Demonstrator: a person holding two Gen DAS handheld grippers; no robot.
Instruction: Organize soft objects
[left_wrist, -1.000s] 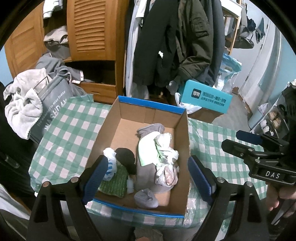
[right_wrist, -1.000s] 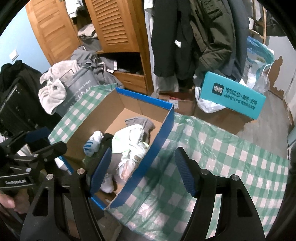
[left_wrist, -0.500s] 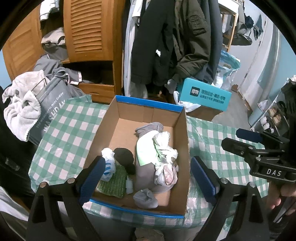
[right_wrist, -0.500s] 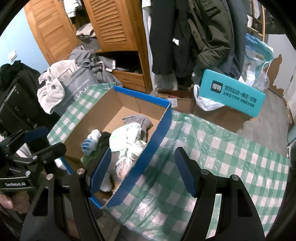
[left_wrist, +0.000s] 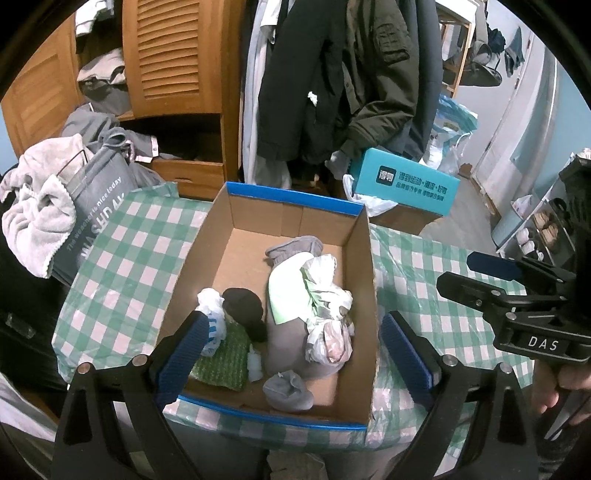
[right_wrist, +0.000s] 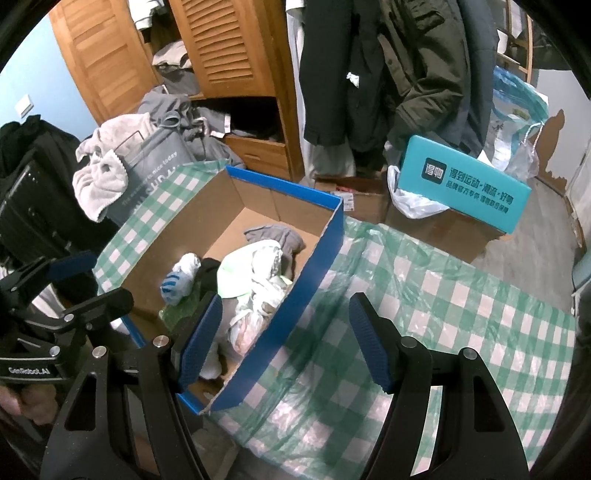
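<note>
Both grippers empty. Left gripper (left_wrist: 291, 354) jaws spread wide, nothing between the pads, hanging above the near end of the cardboard box (left_wrist: 364, 295). Right gripper (right_wrist: 284, 339) partly open, also holding nothing, off to the box's right side over the checked tablecloth (right_wrist: 443, 295); its left finger overlaps the box's blue wall in view, contact can't be confirmed.

Soft stuff all sits inside the box: grey bundle (left_wrist: 291, 332) with a pale green piece and crumpled white plastic on top, small grey sock ball (left_wrist: 290, 391) at the near wall, dark sock (left_wrist: 243, 310), white-and-blue sock (left_wrist: 210, 317), green knit piece (left_wrist: 221, 362) in the near-left corner.

Key relation: pile lies straight ahead and below the left gripper, centred between its fingers. Grey bundle's long axis runs near-to-far, so the jaws straddle it across the short side. Left is nearer and better lined up; right would have to cross the box wall. Table outside the box looks bare, so my read is the sorting is close to done.
</note>
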